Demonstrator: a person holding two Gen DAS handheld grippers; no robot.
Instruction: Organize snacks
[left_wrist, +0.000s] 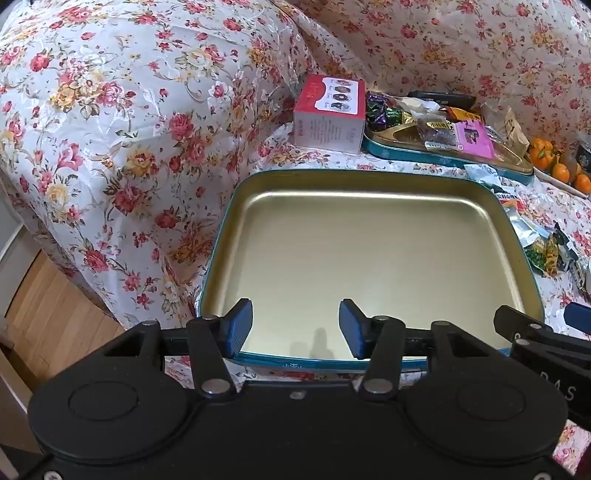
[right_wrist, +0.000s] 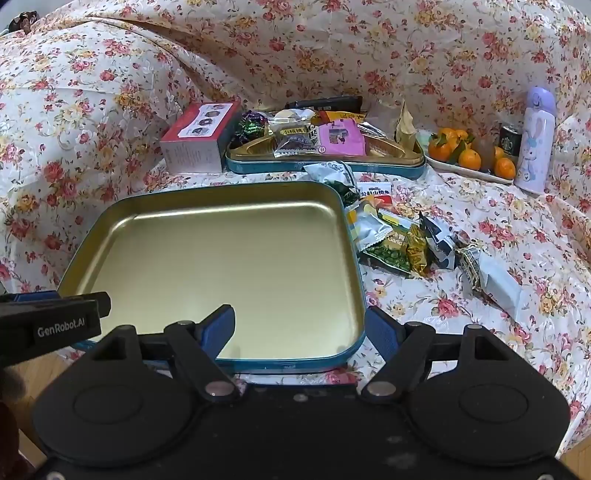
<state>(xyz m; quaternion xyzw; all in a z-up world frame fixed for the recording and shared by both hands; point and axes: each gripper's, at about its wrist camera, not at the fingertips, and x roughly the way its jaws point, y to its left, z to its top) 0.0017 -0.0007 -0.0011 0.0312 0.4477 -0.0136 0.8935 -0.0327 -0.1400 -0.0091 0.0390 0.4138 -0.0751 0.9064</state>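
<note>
An empty gold tin tray with a blue rim lies at the near edge of the bench, which is draped in floral cloth. The left hand-held gripper hovers over the tray's near rim with its jaws apart and nothing between them. The right hand-held gripper sits at the tray's near right corner, jaws also apart and empty, one finger over the tray floor and the other outside the rim.

Loose snack packets lie in a heap on the cloth just beside the tray's right edge. A second tin towards the far edge already holds assorted snacks, with a red box beside it.

The sorting seems barely begun: no packet is held. The next move probably calls for the right gripper to swing right, drop over a packet, close on its crinkly wrapper and carry it into the empty tray.
</note>
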